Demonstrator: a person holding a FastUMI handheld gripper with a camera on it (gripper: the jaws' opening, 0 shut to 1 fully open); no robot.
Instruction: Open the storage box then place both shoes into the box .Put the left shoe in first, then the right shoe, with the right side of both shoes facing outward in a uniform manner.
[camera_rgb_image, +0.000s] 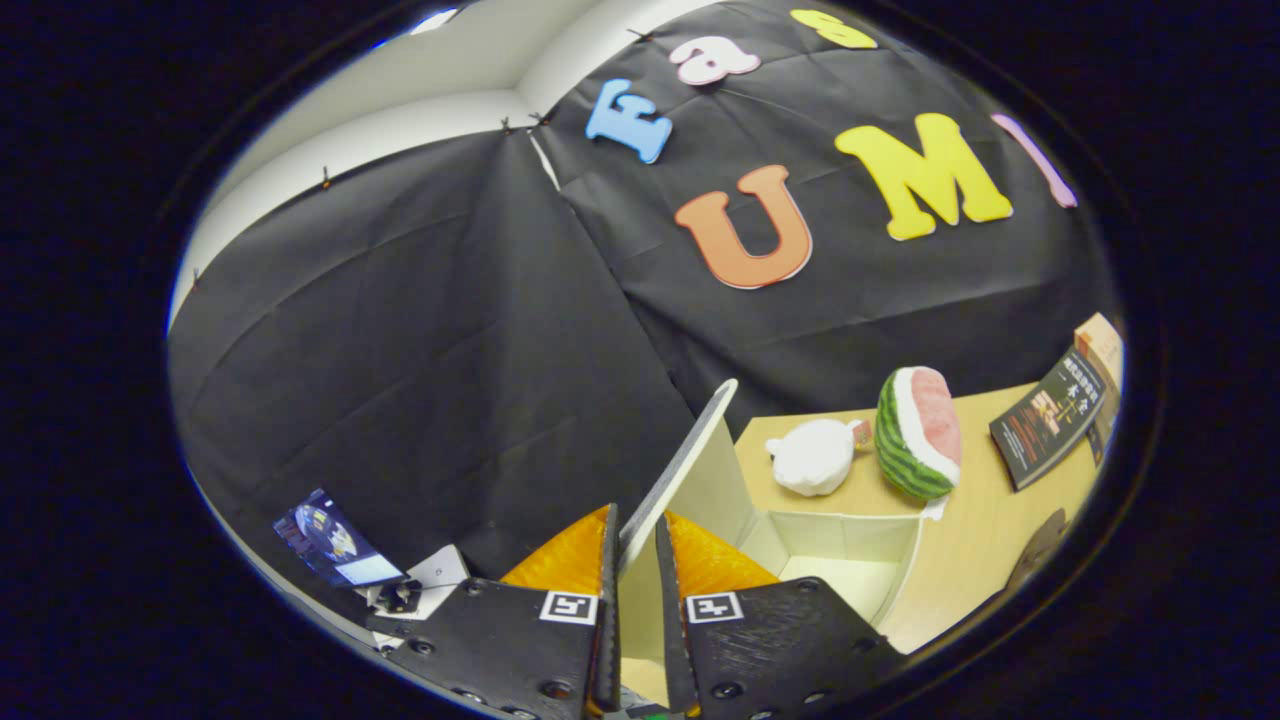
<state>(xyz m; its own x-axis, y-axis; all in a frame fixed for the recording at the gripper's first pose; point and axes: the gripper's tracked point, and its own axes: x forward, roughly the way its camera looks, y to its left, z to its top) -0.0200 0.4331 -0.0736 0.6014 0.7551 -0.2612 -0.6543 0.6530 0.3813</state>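
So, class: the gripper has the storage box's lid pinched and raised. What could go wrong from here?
1. The gripper pinches only the lid's thin edge; it might slip and drop shut over the open box.
2. Swinging the lid further could tug the light box toward the white plush and watermelon toy close behind.

Cream storage box (850, 540), green-striped watermelon toy (918, 432), white plush (812, 456), tan table (980, 540).

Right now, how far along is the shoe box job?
Early stage. The gripper is shut on the lid of the storage box, with the lid raised and tilted up, so opening looks nearly done. The box interior that shows holds no shoe. Both shoes are left to place, left first. A plush watermelon slice and a white plush toy sit on the table beyond the box.
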